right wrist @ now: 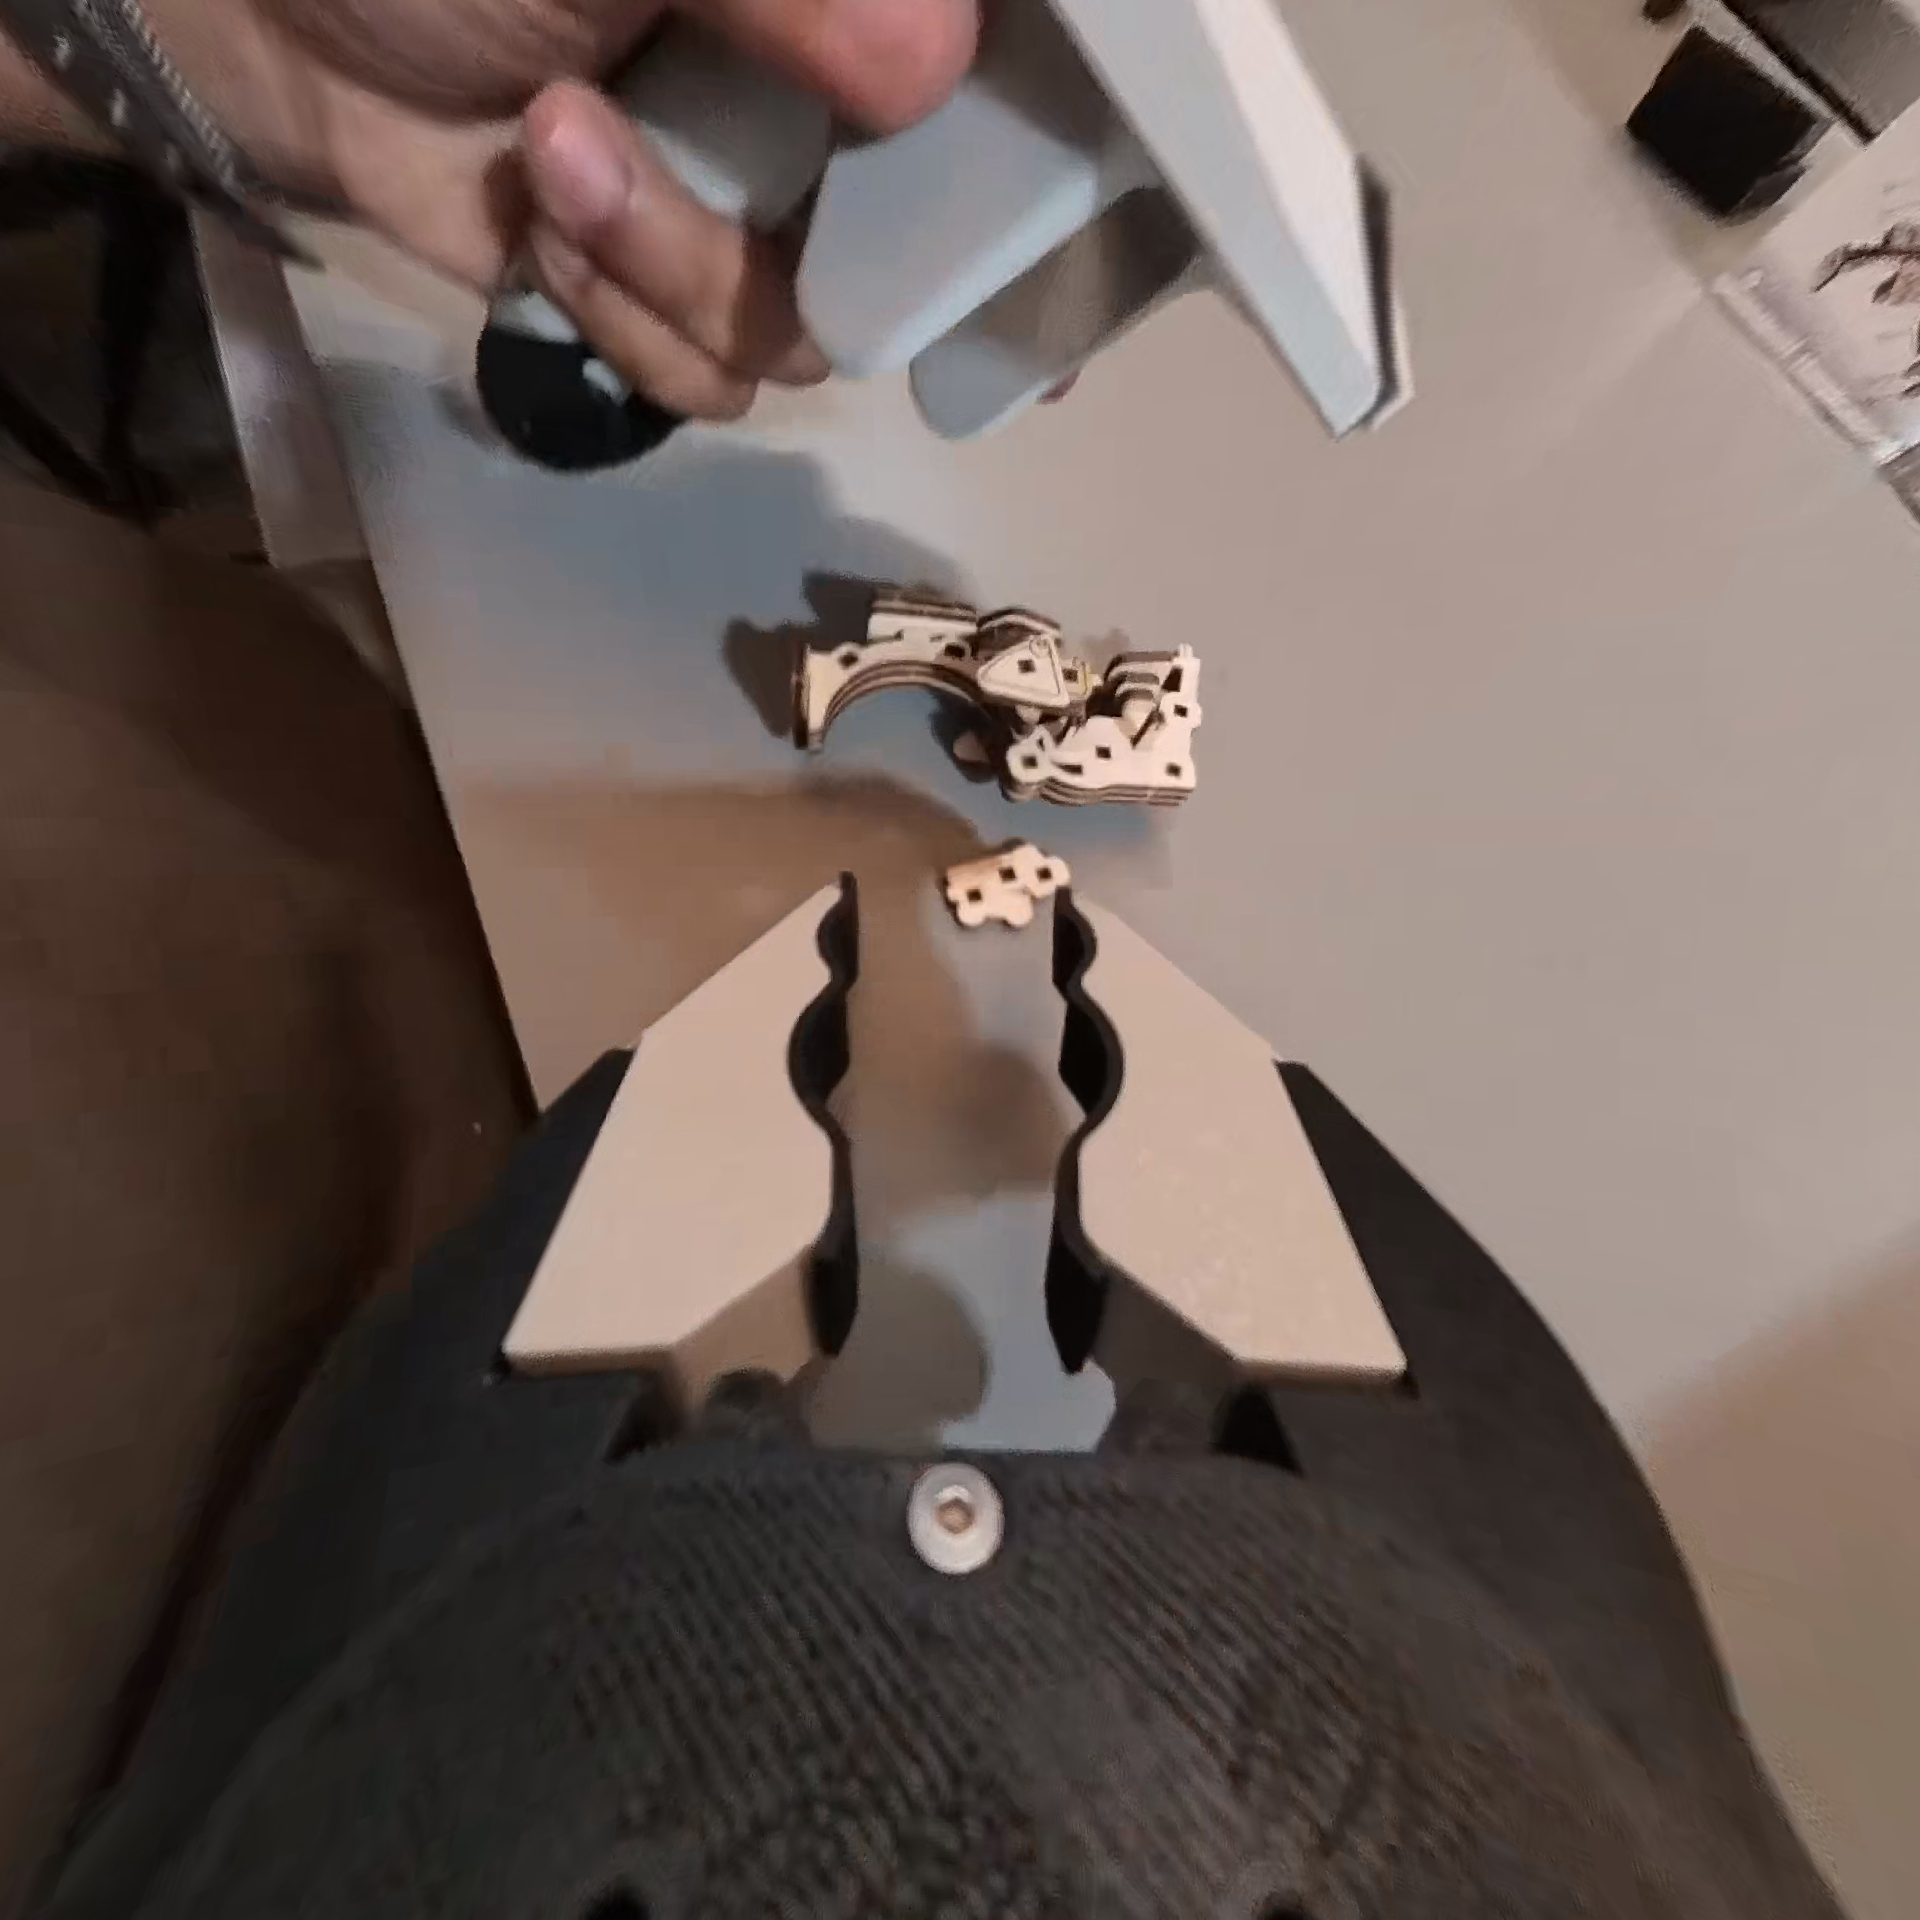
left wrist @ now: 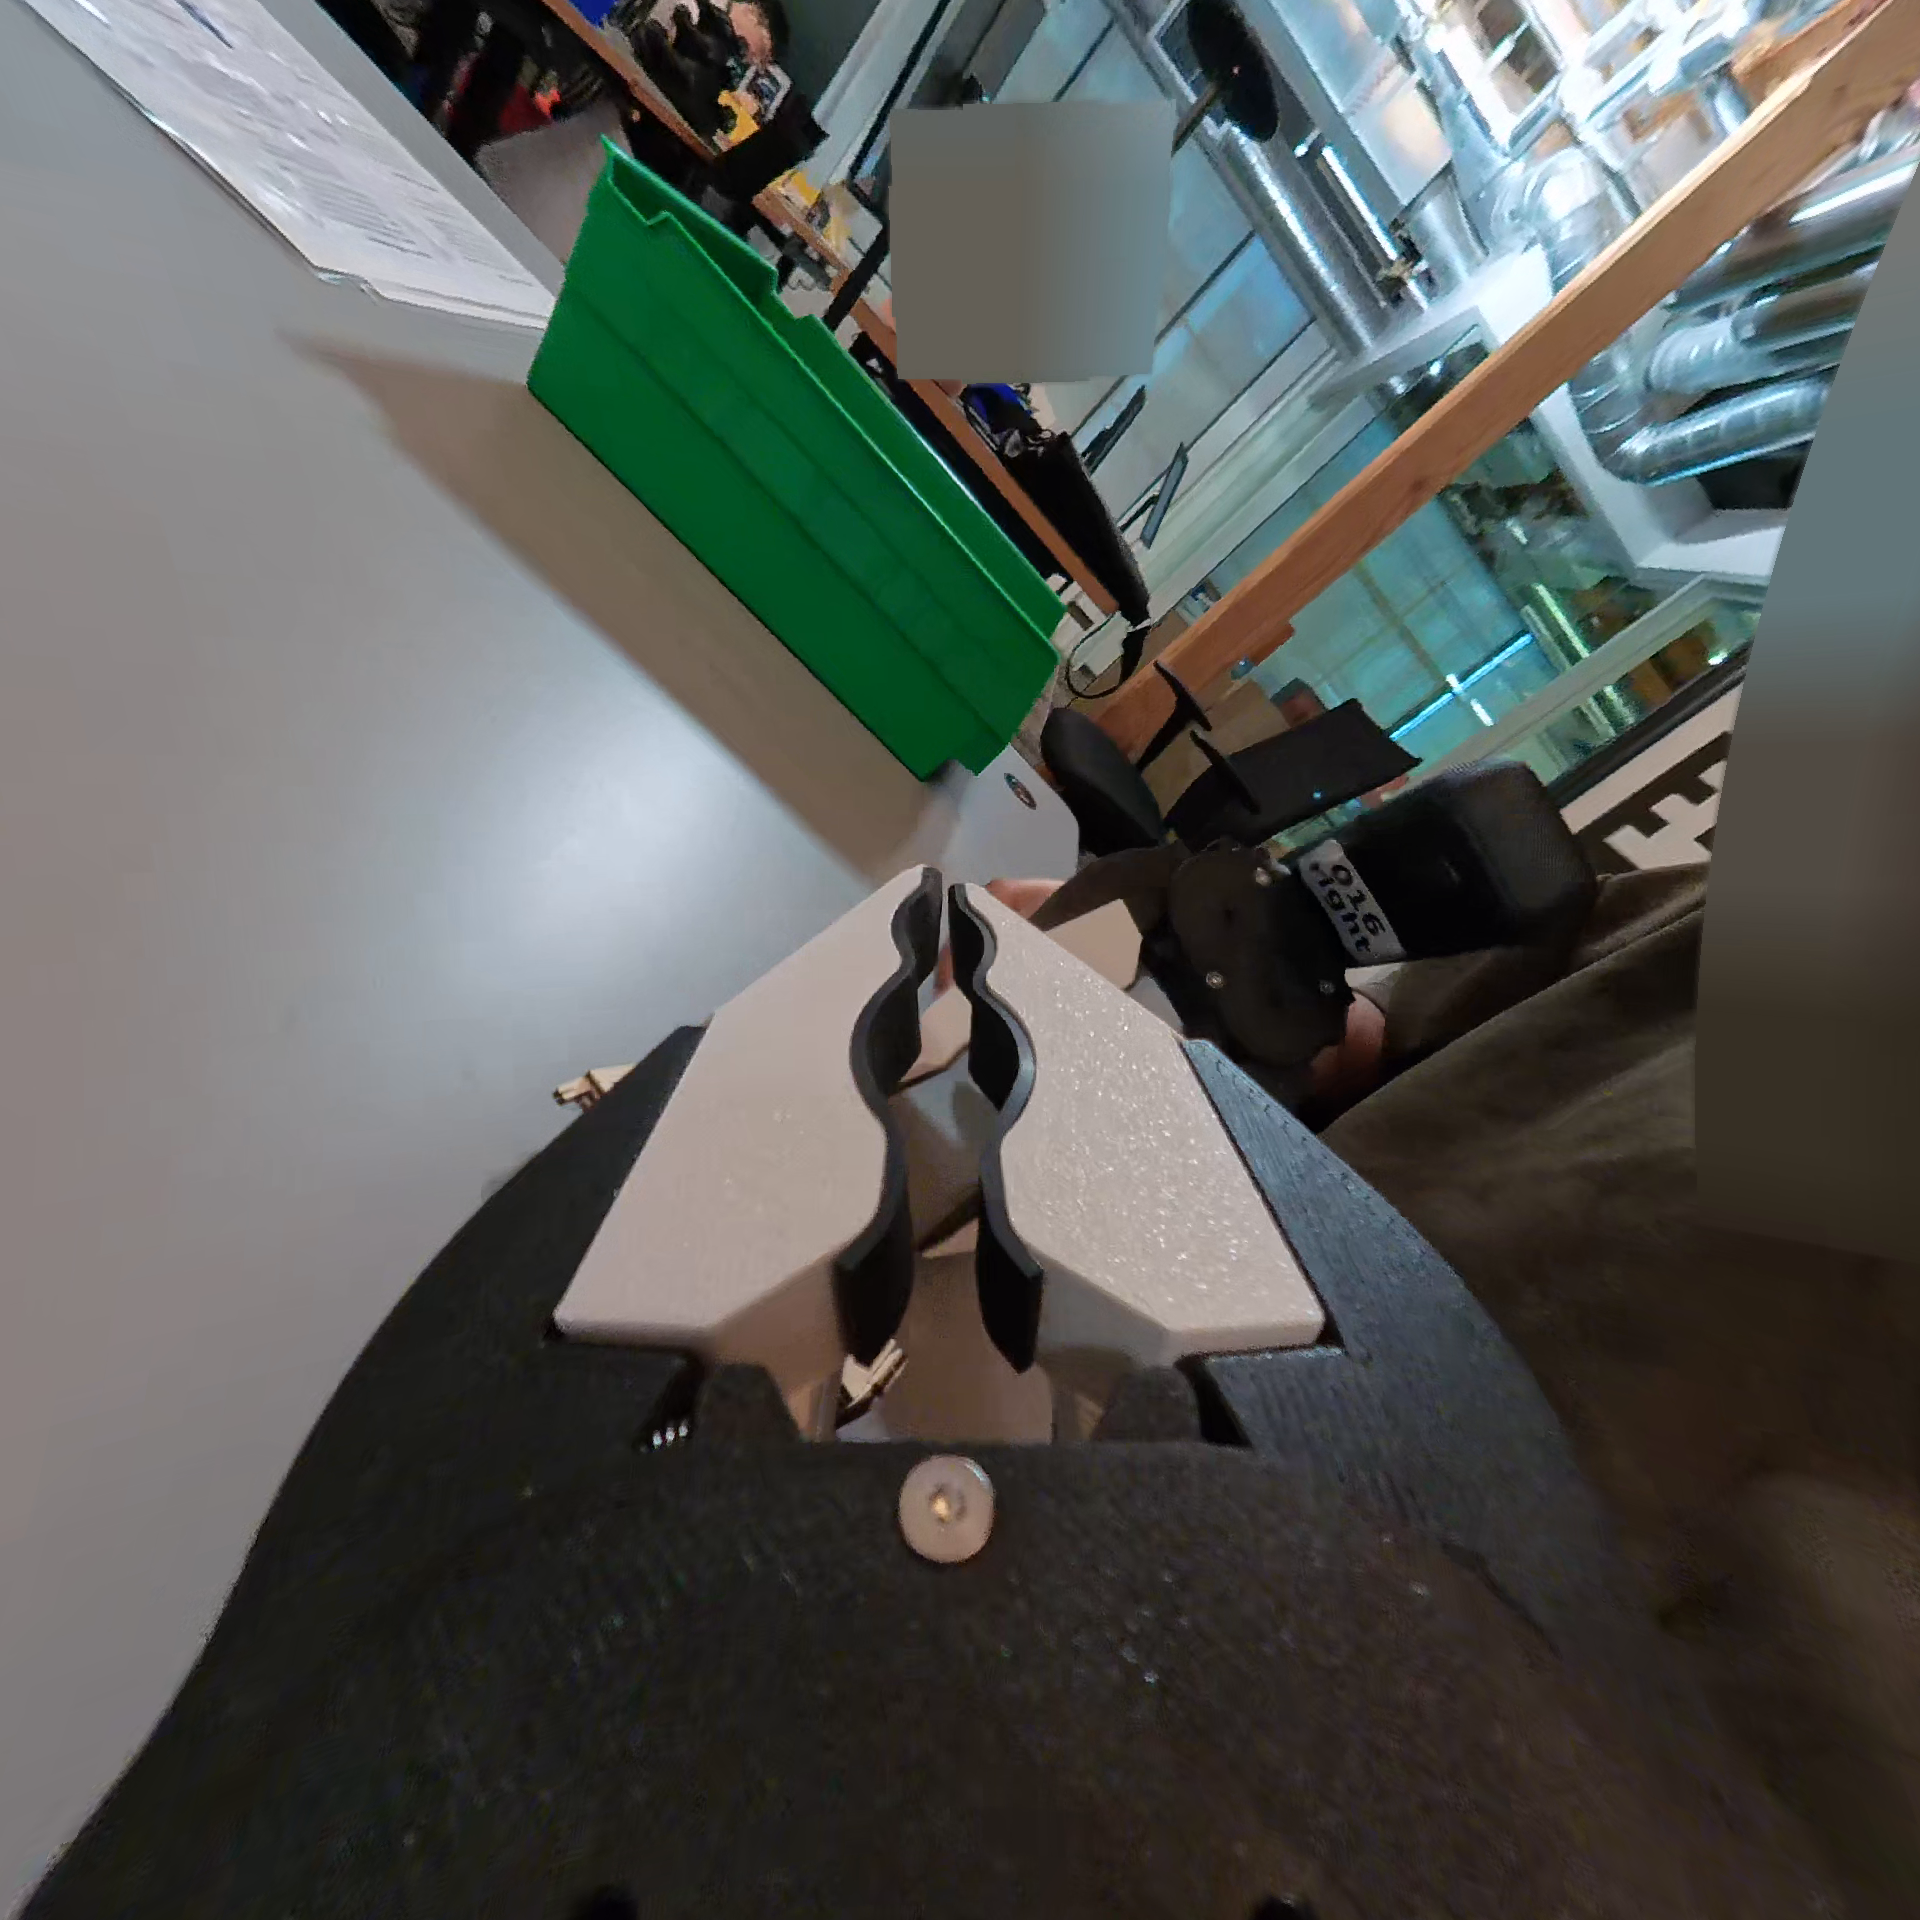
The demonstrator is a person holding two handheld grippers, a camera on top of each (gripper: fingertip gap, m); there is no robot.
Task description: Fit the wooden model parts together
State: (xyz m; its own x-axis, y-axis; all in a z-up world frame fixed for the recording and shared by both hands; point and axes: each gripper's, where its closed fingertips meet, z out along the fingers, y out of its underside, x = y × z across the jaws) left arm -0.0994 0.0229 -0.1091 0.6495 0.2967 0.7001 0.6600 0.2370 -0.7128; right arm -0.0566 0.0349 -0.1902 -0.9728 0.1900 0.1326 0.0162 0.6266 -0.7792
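A part-built wooden model (right wrist: 997, 707) lies on the grey table (right wrist: 1455, 727). A small flat wooden piece (right wrist: 1003, 883) lies just in front of it. My right gripper (right wrist: 956, 899) is open and empty, low over the table, with the small piece just ahead of its tips, near the right finger. My left gripper (left wrist: 943, 899) is tilted, its jaws nearly touching, with nothing seen between them. In the right wrist view it hangs blurred in a hand (right wrist: 644, 208) above and beyond the model. A bit of wood (left wrist: 582, 1086) peeks out left of it.
A green plastic bin (left wrist: 790, 468) stands at the table's far edge, with papers (left wrist: 291, 135) beside it. A black round object (right wrist: 561, 416) lies by the table edge near the hand. The table edge (right wrist: 447, 831) runs down the left of the right wrist view. Tip to tip, the grippers are about 9 cm apart.
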